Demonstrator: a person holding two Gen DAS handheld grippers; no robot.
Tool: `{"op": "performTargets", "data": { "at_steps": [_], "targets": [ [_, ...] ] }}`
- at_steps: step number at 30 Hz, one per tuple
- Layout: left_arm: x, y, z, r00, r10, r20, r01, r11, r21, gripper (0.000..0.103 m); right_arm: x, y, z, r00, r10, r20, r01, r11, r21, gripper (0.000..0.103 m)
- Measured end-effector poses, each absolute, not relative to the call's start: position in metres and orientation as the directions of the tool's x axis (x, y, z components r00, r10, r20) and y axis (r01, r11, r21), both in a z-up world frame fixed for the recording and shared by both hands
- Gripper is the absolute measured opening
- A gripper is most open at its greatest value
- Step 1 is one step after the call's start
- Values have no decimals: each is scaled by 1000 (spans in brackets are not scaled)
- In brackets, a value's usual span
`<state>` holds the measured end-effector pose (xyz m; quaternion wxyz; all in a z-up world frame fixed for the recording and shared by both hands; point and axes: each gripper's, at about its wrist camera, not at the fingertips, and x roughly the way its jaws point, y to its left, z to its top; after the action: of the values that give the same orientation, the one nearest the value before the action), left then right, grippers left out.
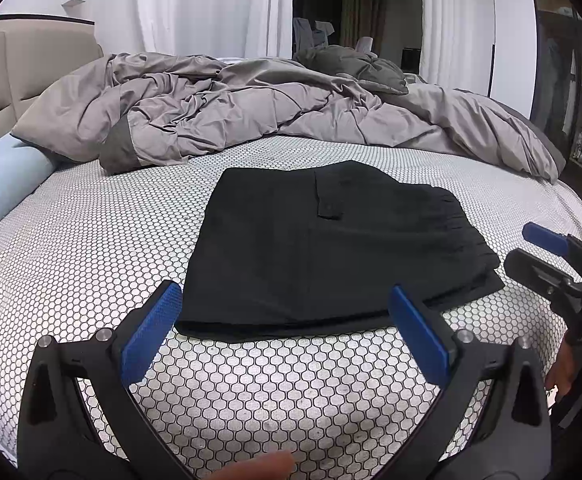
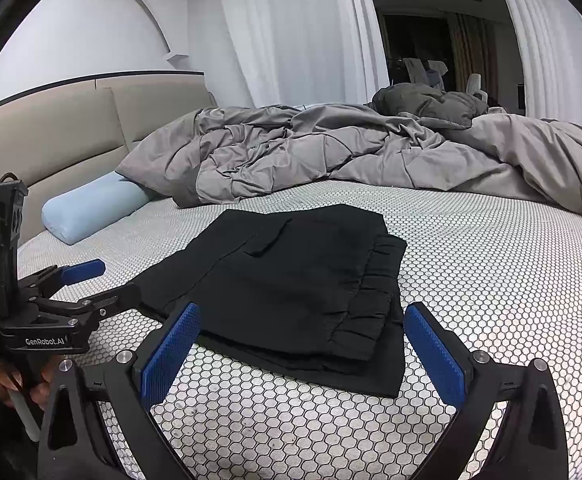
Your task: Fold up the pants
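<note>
pillow sits off to the left out of the way, then the left gripper hangs jaws spread, empty, just short of the pants' near edge. the pants lie mid-bed on the sheet, folded into a flat stack, so looks basically done to me. right gripper is gaping too, holding nothing. duvet is shoved back, probably for room.
</note>
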<state>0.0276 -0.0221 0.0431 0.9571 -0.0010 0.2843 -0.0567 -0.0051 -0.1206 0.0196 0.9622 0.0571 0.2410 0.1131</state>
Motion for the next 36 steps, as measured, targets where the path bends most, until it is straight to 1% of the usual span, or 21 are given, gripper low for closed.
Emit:
{"op": "performTargets", "data": {
  "at_steps": [36],
  "targets": [
    [28, -13, 44, 834, -118, -539, 129, 992, -19, 102, -6, -118, 16, 855, 242, -459, -191, 969, 155, 103]
  ]
}}
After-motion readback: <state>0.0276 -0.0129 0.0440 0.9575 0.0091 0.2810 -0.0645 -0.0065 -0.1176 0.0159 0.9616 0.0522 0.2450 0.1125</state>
